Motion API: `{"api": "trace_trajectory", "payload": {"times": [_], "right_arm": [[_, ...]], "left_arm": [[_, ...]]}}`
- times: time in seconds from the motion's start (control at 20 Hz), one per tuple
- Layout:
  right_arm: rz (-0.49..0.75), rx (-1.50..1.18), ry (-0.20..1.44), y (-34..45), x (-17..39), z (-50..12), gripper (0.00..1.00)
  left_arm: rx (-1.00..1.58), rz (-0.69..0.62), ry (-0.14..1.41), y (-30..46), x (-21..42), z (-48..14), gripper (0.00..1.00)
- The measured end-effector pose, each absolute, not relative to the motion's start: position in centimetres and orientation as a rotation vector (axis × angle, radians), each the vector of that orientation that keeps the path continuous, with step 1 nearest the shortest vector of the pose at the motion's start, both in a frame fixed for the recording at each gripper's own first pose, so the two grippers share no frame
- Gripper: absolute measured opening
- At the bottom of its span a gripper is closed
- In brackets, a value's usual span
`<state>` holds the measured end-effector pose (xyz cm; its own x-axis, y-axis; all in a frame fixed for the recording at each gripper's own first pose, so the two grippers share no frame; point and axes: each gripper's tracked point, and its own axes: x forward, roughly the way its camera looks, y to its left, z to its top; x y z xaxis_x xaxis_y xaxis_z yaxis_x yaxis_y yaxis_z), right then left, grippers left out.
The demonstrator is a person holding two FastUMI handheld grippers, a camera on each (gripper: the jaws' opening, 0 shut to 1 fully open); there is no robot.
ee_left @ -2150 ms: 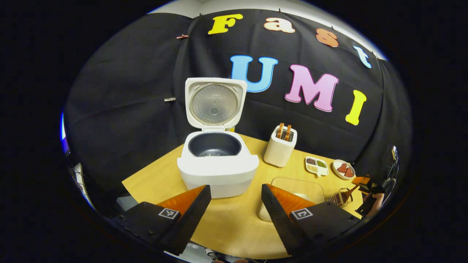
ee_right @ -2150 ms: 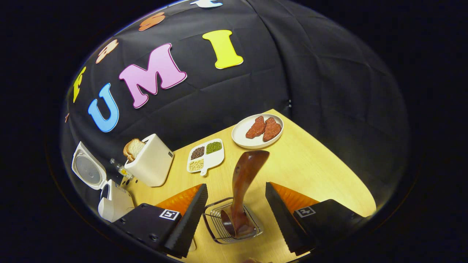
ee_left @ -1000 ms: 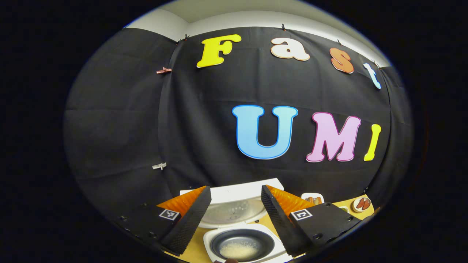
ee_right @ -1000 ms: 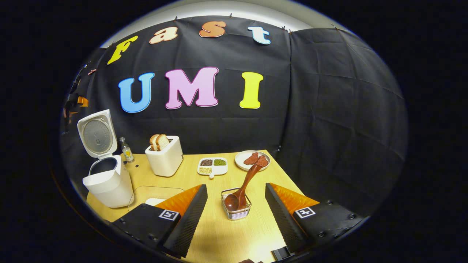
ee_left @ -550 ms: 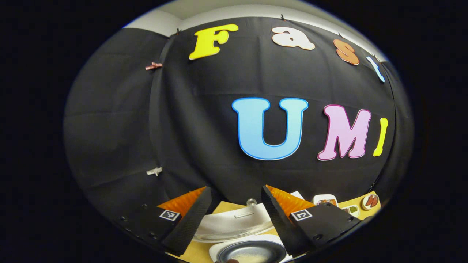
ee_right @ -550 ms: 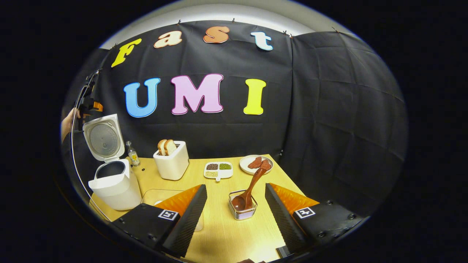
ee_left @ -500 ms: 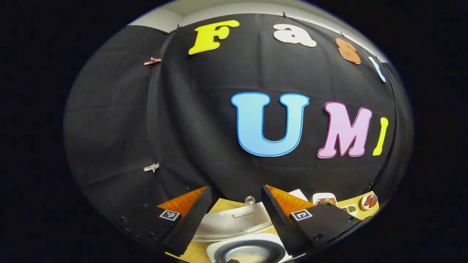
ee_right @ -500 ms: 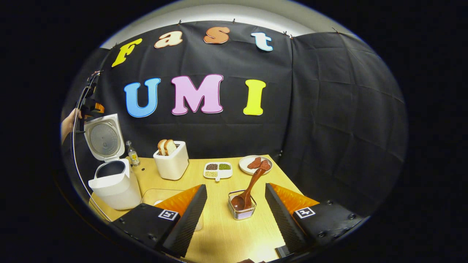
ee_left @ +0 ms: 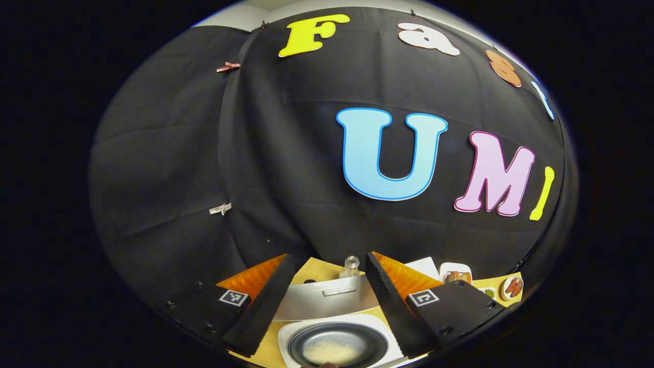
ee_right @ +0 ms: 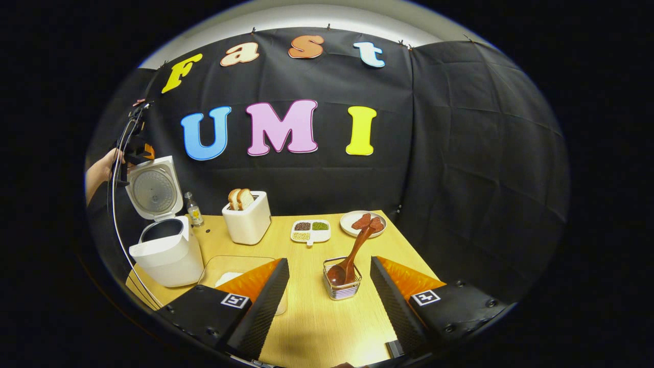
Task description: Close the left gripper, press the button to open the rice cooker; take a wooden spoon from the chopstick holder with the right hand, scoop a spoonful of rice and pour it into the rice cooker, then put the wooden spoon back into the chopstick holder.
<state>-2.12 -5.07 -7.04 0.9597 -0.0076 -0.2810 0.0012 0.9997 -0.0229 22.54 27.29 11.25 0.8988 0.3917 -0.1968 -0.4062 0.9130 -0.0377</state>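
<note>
Two open fingers of the right gripper (ee_right: 329,289) frame bare bench (ee_right: 327,327) in the right gripper view, nothing held between them. Straight ahead at twelve o'clock, just beyond the tips and centred in the gap: the wire chopstick holder (ee_right: 342,289), with the wooden spoon (ee_right: 353,253) standing in it bowl down. Long axis of the spoon leaning away toward one o'clock, handle end up over the near rim of the plate of red slices (ee_right: 364,223). Judged from how things lie, spoon already returned, so the scooping part looks finished. Farther off at ten o'clock: the rice cooker (ee_right: 166,253), lid (ee_right: 155,190) up, and behind the lid's top edge a hand (ee_right: 102,171) holding the left gripper (ee_right: 134,153). In the left gripper view, left gripper (ee_left: 327,301) likewise spread open and gripping nothing, lid's back (ee_left: 327,301) lying between the fingers at six o'clock, inner pot (ee_left: 337,347) below with a patch of rice (ee_left: 329,351) on its bottom. Clearly the nearer hand to the lid; any coming move there probably a push forward and down from behind its top edge. Beyond, along the far bench: small bottle (ee_right: 192,208), toaster (ee_right: 249,224), divided dish (ee_right: 310,231).
</note>
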Motion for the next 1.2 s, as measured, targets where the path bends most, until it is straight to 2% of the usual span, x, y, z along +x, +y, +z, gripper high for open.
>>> {"api": "trace_trajectory", "payload": {"times": [0.2,0.55,0.85,1.2], "right_arm": [[0.050,0.000,0.307,-4.2,-2.0,-8.0,0.99],[0.135,0.031,0.324,-3.2,-1.4,-9.2,0.99],[0.182,0.034,0.367,-4.3,-0.9,-11.0,0.99],[0.205,0.058,0.433,-7.8,0.2,-13.2,0.99]], "left_arm": [[-0.112,0.423,0.222,24.4,19.2,9.0,0.99],[-0.181,0.450,0.360,19.1,13.4,0.5,0.98],[-0.146,0.470,0.455,17.0,11.9,-5.6,0.98],[-0.136,0.494,0.507,15.7,12.4,-9.6,0.99]]}}
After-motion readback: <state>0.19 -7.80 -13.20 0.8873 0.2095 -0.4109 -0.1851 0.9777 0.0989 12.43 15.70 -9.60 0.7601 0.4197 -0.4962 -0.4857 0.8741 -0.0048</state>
